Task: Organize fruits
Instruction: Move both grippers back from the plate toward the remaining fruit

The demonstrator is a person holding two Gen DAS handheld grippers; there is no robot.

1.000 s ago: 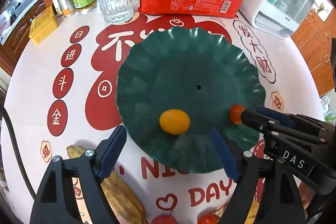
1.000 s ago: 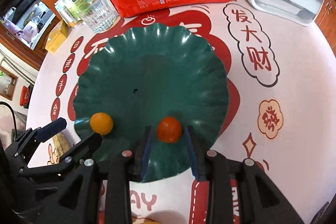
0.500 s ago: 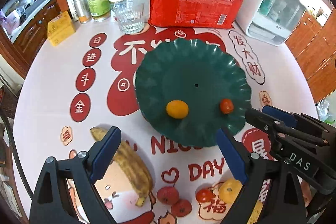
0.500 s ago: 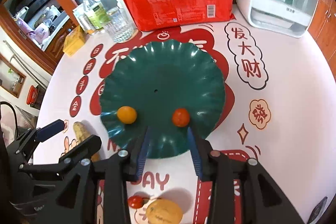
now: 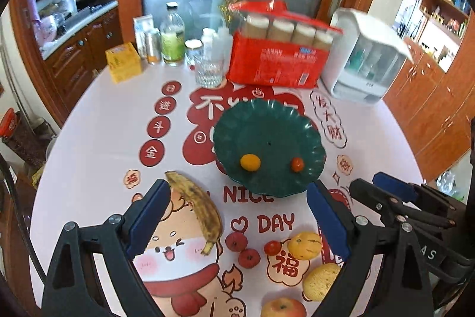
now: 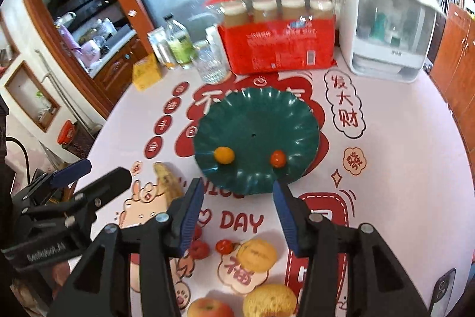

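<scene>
Left hand-held gripper [image 5: 237, 207] jaws spread wide, nothing between them. Right hand-held gripper [image 6: 237, 198] partway open, jaws just been opening, empty. Green plate [image 5: 267, 124] ahead of both, holding small orange fruit [image 5: 250, 162] and cherry tomato [image 5: 297, 164], apart. Banana [image 5: 199, 207], apple [image 5: 283, 307] and other loose fruit on worktop [image 5: 98, 138] beneath the fingers.

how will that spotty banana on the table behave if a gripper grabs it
The banana has heavy brown speckling, so it is probably soft and may bruise or squash under firm pads. Its long curved shape would likely pivot or droop if pinched near one end. Lying flat on the table, it seems unlikely to roll.
</scene>
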